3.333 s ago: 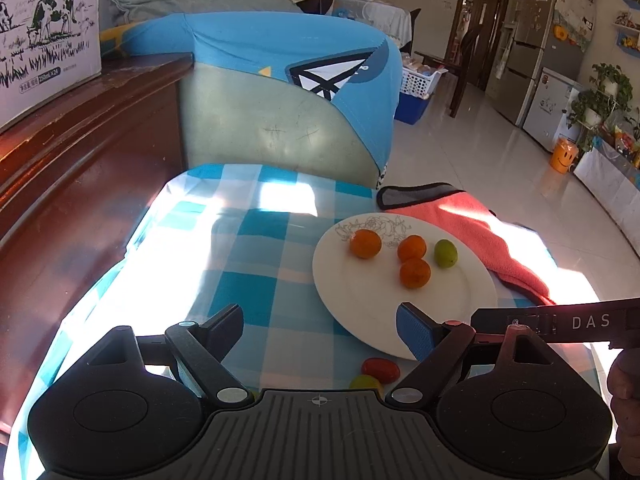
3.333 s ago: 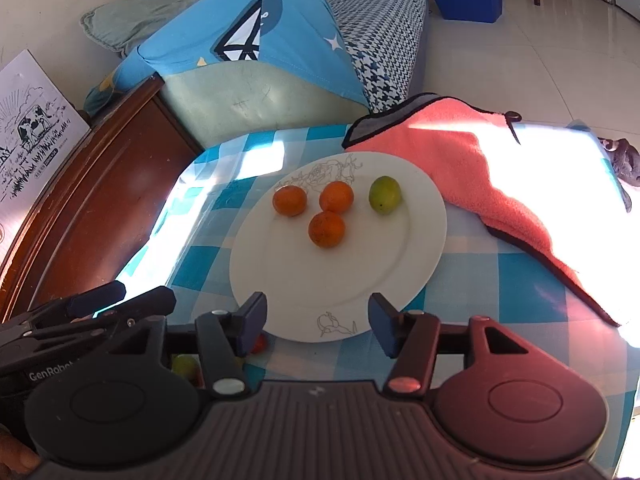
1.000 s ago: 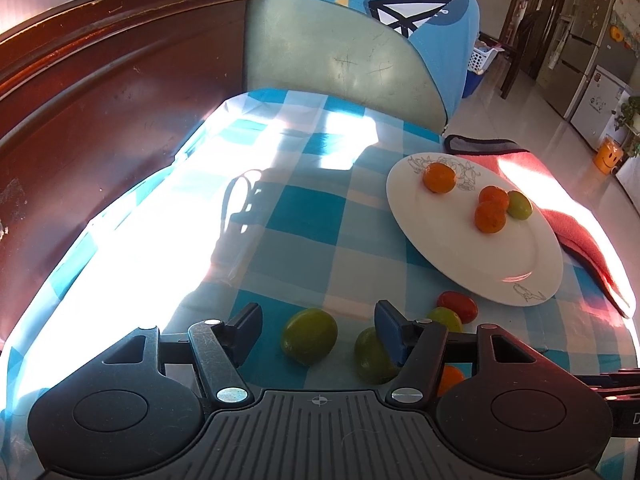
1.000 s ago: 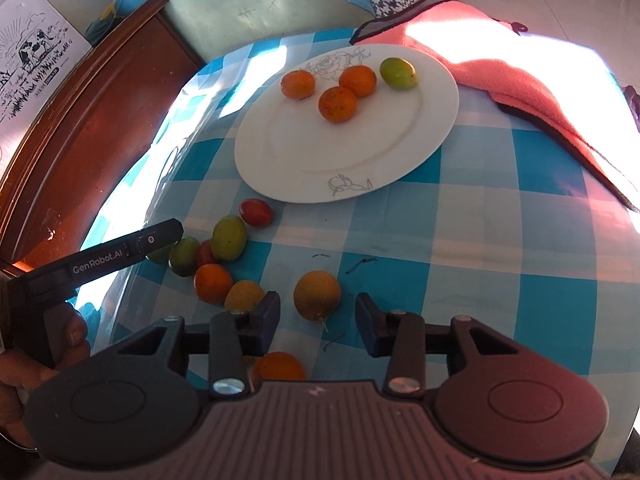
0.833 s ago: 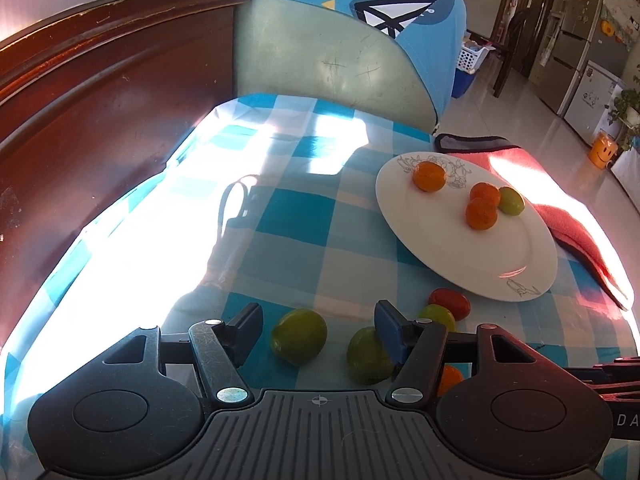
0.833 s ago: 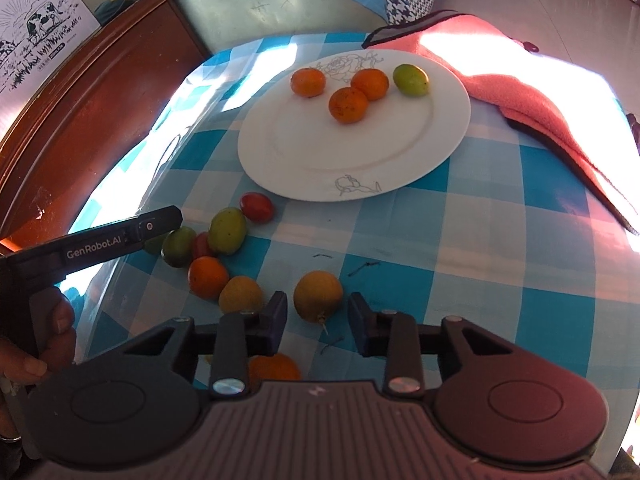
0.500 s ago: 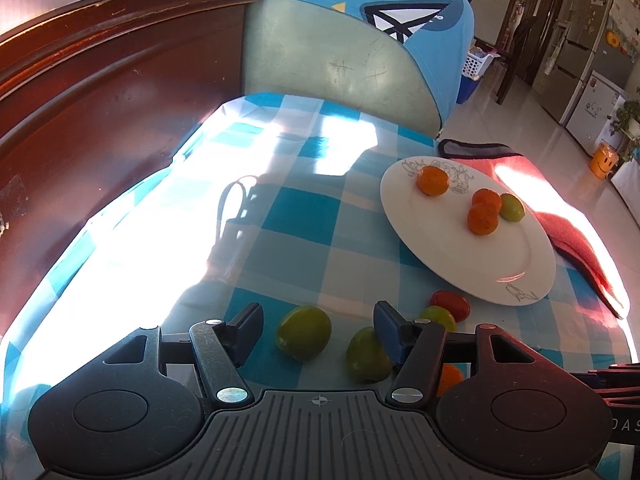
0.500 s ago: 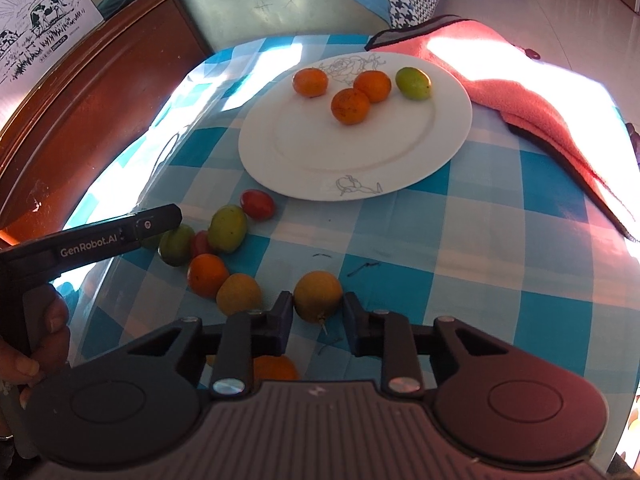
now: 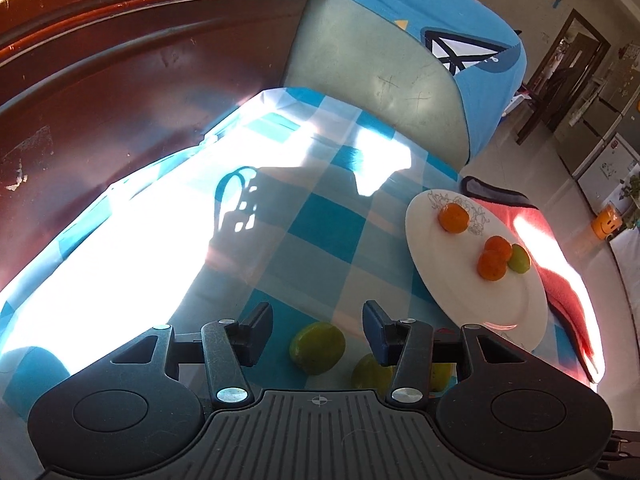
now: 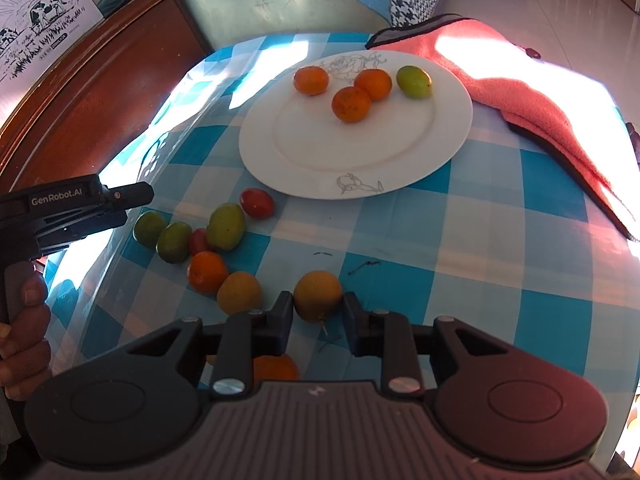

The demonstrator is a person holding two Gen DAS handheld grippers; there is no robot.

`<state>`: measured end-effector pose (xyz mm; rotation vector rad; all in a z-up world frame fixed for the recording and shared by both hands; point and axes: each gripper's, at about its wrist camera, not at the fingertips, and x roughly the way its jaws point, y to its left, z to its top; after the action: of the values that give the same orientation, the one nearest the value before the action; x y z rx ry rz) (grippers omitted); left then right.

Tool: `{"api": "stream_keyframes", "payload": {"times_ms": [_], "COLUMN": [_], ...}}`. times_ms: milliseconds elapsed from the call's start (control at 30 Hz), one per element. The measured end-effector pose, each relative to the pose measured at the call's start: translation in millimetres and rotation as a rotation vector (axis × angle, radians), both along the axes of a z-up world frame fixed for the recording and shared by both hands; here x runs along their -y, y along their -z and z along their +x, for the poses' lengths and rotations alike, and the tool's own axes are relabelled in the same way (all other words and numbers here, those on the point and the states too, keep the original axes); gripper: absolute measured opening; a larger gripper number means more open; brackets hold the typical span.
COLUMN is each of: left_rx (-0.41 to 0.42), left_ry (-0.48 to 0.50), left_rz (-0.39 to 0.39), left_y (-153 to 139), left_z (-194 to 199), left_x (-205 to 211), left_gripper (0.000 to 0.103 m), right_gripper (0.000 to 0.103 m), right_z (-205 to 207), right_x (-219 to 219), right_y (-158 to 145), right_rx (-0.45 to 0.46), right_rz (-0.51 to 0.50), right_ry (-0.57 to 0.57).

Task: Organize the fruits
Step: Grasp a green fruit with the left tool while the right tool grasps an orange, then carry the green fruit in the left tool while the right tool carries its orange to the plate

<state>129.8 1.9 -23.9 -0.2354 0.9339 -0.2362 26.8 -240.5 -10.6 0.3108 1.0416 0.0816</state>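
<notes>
Two-view check: right fingers gripping one fruit, left fingers narrowing over another.

Left wrist view: my left gripper (image 9: 317, 320) points steeply down at the checked desk (image 9: 320, 224); its fingers (image 9: 256, 322) have just been closing and now stand at a moderate gap, a green fruit (image 9: 318, 346) between them, neither pad touching it. The white plate (image 9: 452, 280) lies ahead to the right, holding three orange fruits and one green. Right wrist view: my right gripper (image 10: 317, 316) also tilts steeply down, its fingers (image 10: 282, 318) pressed against both sides of a yellow-orange fruit (image 10: 317, 295) resting on the desk. The loose fruit cluster (image 10: 208, 240) lies left of it, below the plate. My left hand (image 10: 22, 320) grips its handle at the left edge.
</notes>
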Motion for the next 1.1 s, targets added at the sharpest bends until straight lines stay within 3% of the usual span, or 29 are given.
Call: {"api": "stream_keyframes", "payload": {"times_ms": [267, 367, 500, 667, 1100], "left_rx": [-0.017, -0.008, 0.002, 0.083, 0.222], "left_ry": [0.004, 0.017, 0.032, 0.062, 0.142], "left_rz": [0.083, 0.095, 0.088, 0.143, 0.134], "left_y": [10, 11, 10, -4, -42], "left_z": [-5, -6, -8, -15, -29], "left_x": [16, 20, 21, 30, 51], "left_gripper": [0.047, 0.031, 0.029, 0.029, 0.029], "right_gripper": [0.027, 0.027, 0.027, 0.027, 0.027], "right_z": [-1, -1, -1, -2, 0], "right_x": [1, 1, 1, 5, 15], "right_y": [0, 0, 0, -3, -43], "right_rx": [0.002, 0.002, 0.006, 0.016, 0.168], "right_rz": [0.001, 0.004, 0.003, 0.012, 0.053], "right_ry": [-0.002, -0.002, -0.003, 0.013, 0.026]}}
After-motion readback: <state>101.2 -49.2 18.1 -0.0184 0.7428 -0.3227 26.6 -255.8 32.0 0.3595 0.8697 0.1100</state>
